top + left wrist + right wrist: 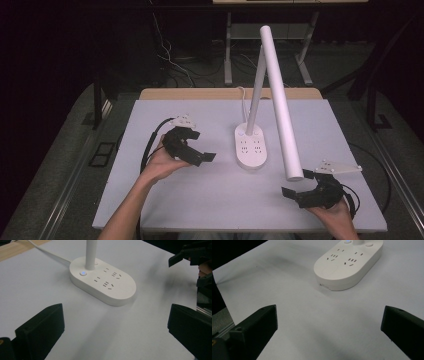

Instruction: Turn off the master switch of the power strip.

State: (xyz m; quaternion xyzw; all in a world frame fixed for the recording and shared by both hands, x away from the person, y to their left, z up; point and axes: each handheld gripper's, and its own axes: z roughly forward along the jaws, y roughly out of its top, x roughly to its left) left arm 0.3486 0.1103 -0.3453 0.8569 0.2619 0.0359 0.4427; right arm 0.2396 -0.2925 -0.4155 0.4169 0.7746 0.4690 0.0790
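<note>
Both grippers point(202, 145) point(296, 184), jaws spread, flank the unlabelled lamp base point(251, 146).

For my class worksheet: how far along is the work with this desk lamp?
Nothing looks done yet. The lamp stands untouched mid-table, its head tilted down. In hand: nothing; the left gripper and right gripper are both open, apart from it. Any handling of the lamp remains.
</note>
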